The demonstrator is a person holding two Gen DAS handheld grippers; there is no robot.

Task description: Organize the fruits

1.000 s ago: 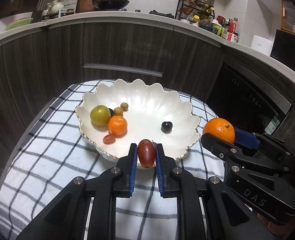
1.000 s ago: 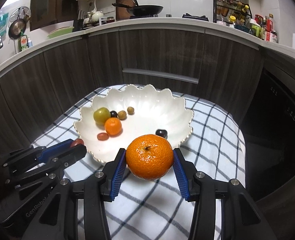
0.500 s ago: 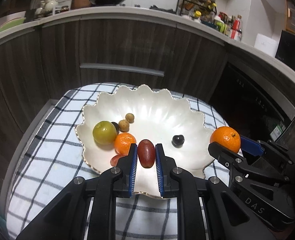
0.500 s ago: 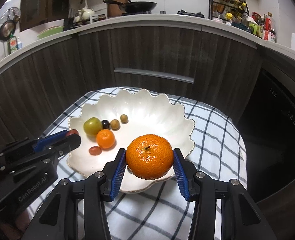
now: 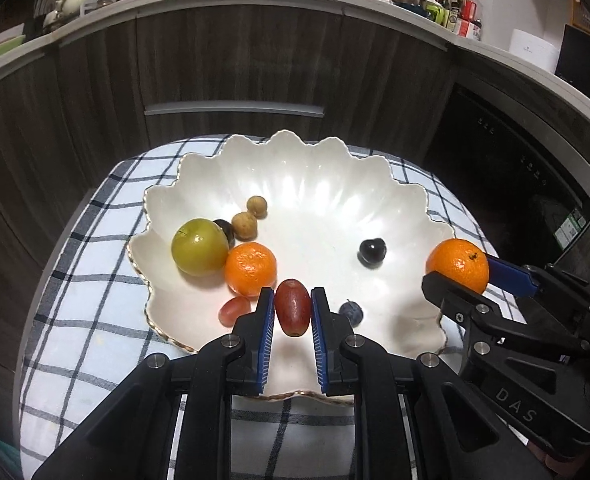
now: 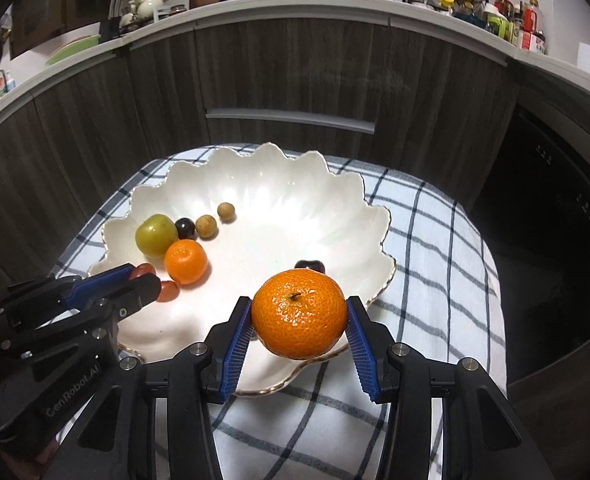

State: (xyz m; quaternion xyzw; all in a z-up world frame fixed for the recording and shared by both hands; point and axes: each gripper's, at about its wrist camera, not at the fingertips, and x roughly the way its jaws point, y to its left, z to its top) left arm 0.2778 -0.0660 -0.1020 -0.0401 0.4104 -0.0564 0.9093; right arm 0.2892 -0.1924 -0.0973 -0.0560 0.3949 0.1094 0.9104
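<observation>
1. Most of the sorting looks done to me: the white scalloped bowl already holds a green fruit, a small mandarin, two tan round fruits, a dark cherry, a red grape and a small dark berry.
2. My left claw is clenched on an oblong red grape, hanging over the near part of the bowl, just above the near rim.
3. My right claw is grasping a large mandarin, pads pressed on both flanks, over the bowl's near right rim.
4. What is left, I judge: lower both fruits and let go. I see no other loose fruit on the checked cloth over the bench.
5. Room: the bowl's centre and right half are bare, so the mandarin has space there.
6. Edges: the grape's drop spot is crowded by the small mandarin and the berry; the wavy rim sits close under both claws, and the two claws are near each other.
</observation>
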